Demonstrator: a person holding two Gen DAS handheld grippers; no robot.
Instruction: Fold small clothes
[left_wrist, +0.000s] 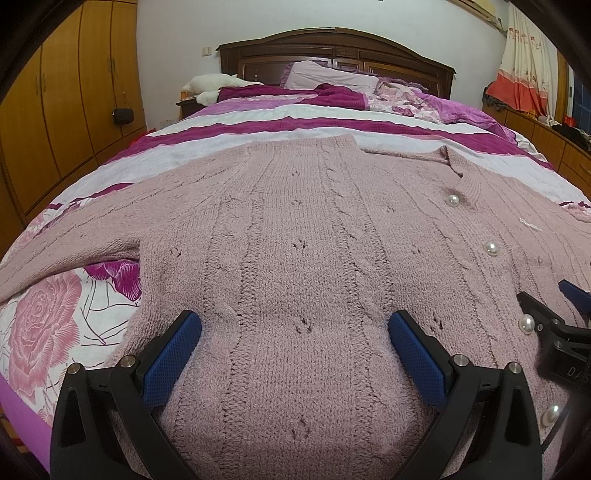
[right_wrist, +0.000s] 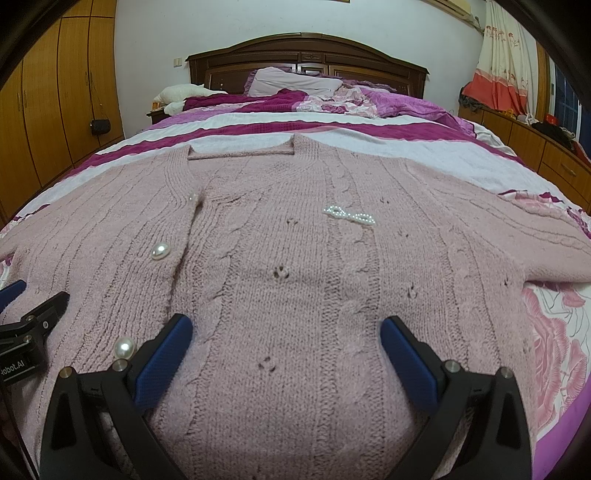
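- A pink cable-knit cardigan (left_wrist: 295, 240) lies spread flat across the bedspread (left_wrist: 55, 332), filling the middle of the frame, its neckline toward the top.
- The left gripper (left_wrist: 295, 328) sits at the bottom of the frame — its blue-padded fingers (left_wrist: 173, 350) spread wide apart over the knit, nothing between them.
- Pearl buttons (left_wrist: 491, 248) run down the right side of the frame.
- The right gripper (left_wrist: 561, 314) shows at the right edge, only partly in frame.
- A dark wooden headboard (left_wrist: 332, 48) stands at top centre; a wardrobe (left_wrist: 55, 110) fills the upper left.

one cardigan (right_wrist: 295, 258), two grippers (left_wrist: 295, 328) (right_wrist: 286, 332)
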